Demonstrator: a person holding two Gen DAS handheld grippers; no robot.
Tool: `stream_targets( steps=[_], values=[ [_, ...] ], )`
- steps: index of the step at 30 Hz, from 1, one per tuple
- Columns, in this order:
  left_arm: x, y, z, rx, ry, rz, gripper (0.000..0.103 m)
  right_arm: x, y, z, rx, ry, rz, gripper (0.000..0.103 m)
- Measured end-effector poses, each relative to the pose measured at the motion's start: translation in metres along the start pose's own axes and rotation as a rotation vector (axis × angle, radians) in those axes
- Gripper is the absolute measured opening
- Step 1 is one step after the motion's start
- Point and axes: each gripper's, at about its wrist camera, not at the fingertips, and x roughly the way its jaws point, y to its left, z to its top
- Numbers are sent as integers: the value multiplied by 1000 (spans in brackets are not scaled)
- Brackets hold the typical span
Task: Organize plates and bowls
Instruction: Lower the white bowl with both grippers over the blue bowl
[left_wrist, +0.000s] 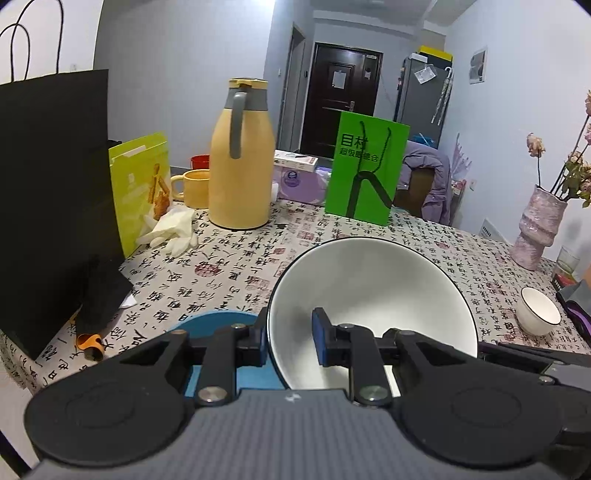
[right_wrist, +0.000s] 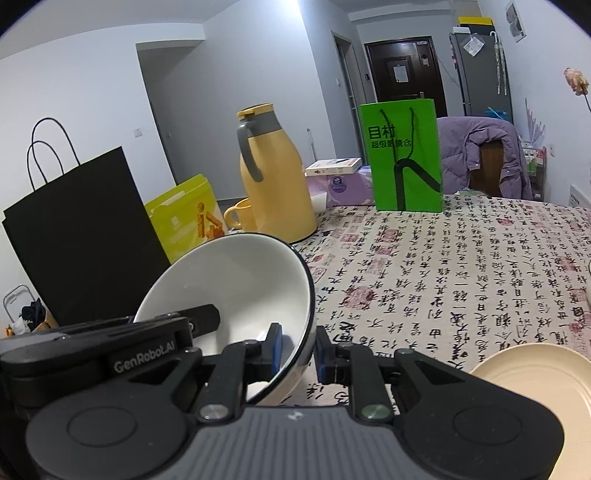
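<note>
Left wrist view shows the left gripper (left_wrist: 289, 338) clamped on the left side of the rim of a large white bowl (left_wrist: 373, 295), one pad inside, one outside. From the right wrist view, the right gripper (right_wrist: 299, 350) pinches the opposite side of the rim of that bowl (right_wrist: 229, 291), which fills the lower centre of the frame, tilted and seemingly off the patterned tablecloth (right_wrist: 461, 266). Both hands appear to be carrying it. A blue plate (left_wrist: 218, 321) sits at lower left in the left view, a cream plate (right_wrist: 535, 376) at lower right in the right view, a small white bowl (left_wrist: 537, 310) at far right. Next comes levelling the bowl and lowering it onto its chosen spot before easing both grips together.
</note>
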Motion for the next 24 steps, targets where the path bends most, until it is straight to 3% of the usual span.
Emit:
stream_targets(
  steps=[24],
  values=[
    [10,48,-8,-60,7,40,22,38,33,-5,-34,59,39,18]
  ],
)
